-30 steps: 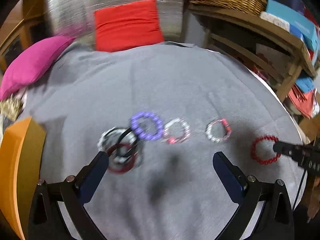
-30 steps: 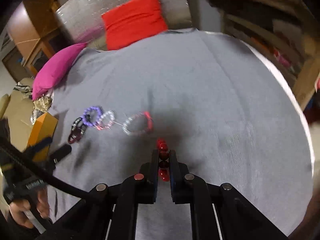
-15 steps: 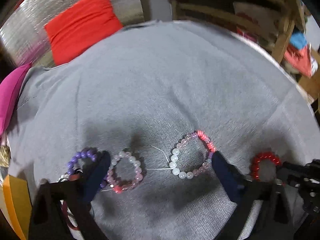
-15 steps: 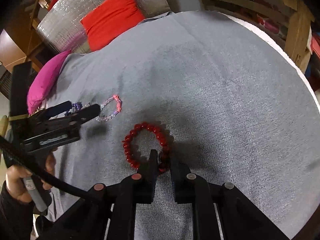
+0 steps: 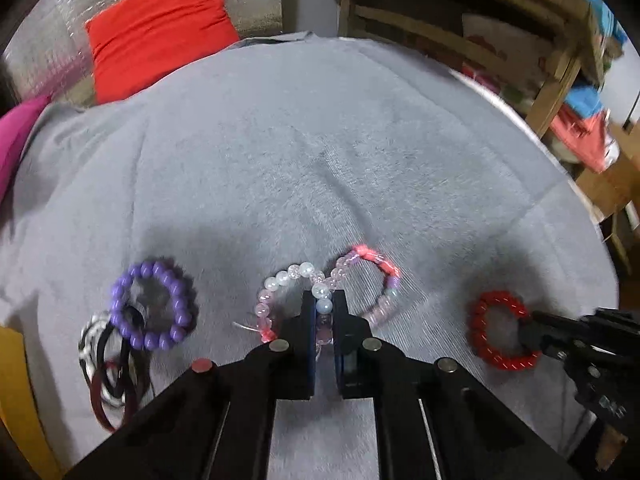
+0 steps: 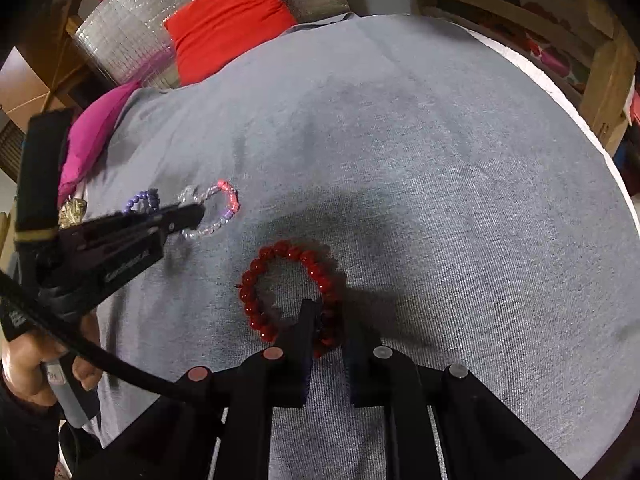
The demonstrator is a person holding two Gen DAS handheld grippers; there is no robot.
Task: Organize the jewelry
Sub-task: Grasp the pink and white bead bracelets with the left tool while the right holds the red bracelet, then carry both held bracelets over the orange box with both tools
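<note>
My left gripper [image 5: 324, 300] points down at the grey cloth [image 5: 320, 140], and its jaws are closing on the beads where two pale bracelets meet. The white-pink one [image 5: 276, 284] loops to the left, the pink-coral one [image 5: 384, 268] to the right. A purple bead bracelet [image 5: 172, 280] lies further left, apart from the jaws. My right gripper [image 6: 328, 320] has its jaws closing on the near side of a red bead bracelet [image 6: 292, 256], which lies flat on the cloth. The left wrist view shows that red bracelet [image 5: 480, 320] at the right, with the right gripper [image 5: 528, 328] on it.
Black and dark red bands [image 5: 108, 380] lie piled at the left beside an orange box [image 5: 12, 380]. A red cushion [image 5: 156, 28] and a magenta cushion [image 6: 96, 132] sit at the far edge. Wooden shelving [image 5: 560, 72] stands at the right. A person's hand [image 6: 24, 360] grips the left handle.
My left gripper moved right from the dark bands to the pale bracelets and closed, pushing the two together. The right gripper sank, and the red bracelet went from hanging to lying flat.
</note>
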